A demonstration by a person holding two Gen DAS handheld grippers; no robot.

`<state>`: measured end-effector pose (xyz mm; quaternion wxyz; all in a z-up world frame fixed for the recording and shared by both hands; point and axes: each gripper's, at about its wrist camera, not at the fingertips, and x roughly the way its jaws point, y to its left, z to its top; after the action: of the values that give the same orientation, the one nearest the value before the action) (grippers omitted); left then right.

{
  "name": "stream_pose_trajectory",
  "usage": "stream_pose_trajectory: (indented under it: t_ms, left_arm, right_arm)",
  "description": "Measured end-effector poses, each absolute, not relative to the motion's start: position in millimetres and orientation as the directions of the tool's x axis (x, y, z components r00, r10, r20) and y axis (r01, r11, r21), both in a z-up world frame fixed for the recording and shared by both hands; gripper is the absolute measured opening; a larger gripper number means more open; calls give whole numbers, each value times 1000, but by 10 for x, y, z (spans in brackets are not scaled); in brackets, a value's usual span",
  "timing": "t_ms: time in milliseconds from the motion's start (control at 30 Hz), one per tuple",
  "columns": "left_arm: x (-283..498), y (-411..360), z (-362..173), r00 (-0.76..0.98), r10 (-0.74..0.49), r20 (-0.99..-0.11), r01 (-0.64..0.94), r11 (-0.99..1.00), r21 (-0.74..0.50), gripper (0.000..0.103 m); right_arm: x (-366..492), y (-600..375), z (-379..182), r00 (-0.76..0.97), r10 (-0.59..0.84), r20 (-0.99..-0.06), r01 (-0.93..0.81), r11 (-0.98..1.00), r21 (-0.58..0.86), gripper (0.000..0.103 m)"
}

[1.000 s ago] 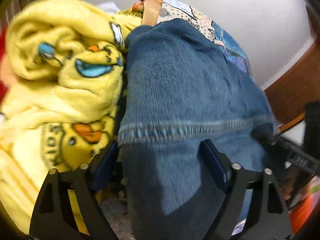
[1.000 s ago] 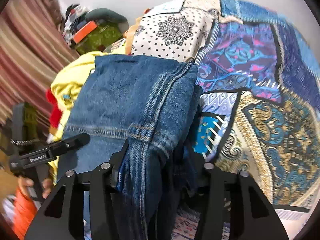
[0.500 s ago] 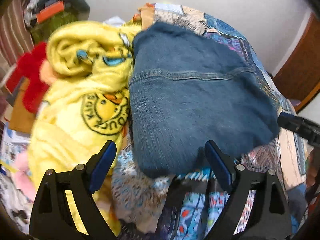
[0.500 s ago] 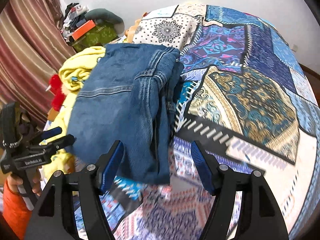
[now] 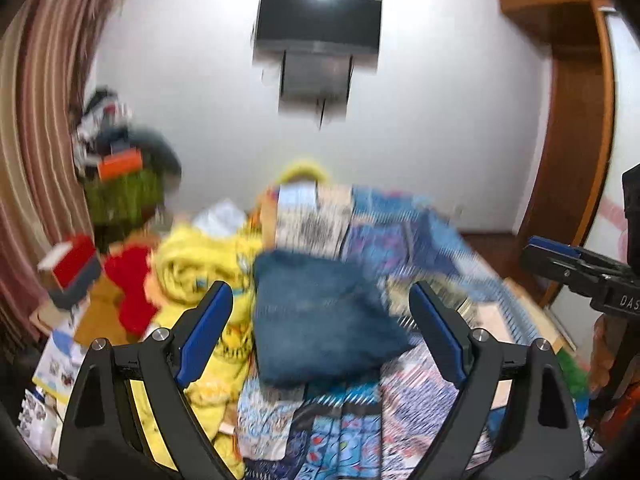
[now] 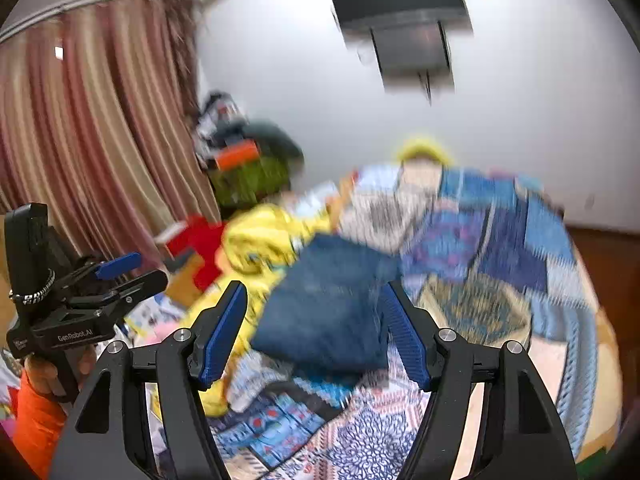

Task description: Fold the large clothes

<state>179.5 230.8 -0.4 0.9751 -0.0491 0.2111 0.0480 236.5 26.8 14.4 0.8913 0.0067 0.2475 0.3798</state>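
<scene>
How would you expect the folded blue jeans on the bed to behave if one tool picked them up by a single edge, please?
The folded jeans are soft denim, so they would likely droop and unfold rather than stay flat. Stacked in thick layers, they probably feel fairly heavy. Lying on the patterned bedspread, they would probably drag rather than slide.

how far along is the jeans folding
Done: the jeans lie as a compact folded bundle on the patchwork bedspread. In hand: nothing; the left gripper and right gripper are both open and clear of them. Left: the yellow blanket beside them looks unfolded.
</scene>
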Motion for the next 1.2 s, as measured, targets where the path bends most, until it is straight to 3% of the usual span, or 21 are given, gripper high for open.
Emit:
stream_pose_trajectory:
  t_ms: [233, 433, 567, 633, 667, 1200]
  left_arm:
    - [968, 1901, 399, 978, 95, -184, -111, 991, -78, 90]
    - [462, 1606, 396, 988, 129, -80, -135, 988, -79, 90]
    - [317, 1522, 335, 986, 152, -64, -157, 985, -70, 94]
    - [272, 1468, 291, 984, 168, -56, -172, 983, -63, 102]
    - [254, 1452, 274, 983, 178, -47, -181, 981, -64, 102]
    - [248, 1375, 164, 977, 198, -78, -203, 977, -62, 102]
  right_arm:
    - [1553, -21, 542, 654, 720, -232, -703, 692, 163, 66]
    - [1129, -104, 515, 702, 693, -166, -686, 720, 104, 69]
    - [1051, -112, 442, 745, 649, -155, -646, 760, 77, 85]
    - [1028, -112, 422, 756, 635, -159, -631, 772, 77, 93]
    - [1029, -117, 416, 765, 625, -158, -621, 780, 77, 103]
    - [926, -225, 360, 797, 585, -153, -582, 810, 65, 103]
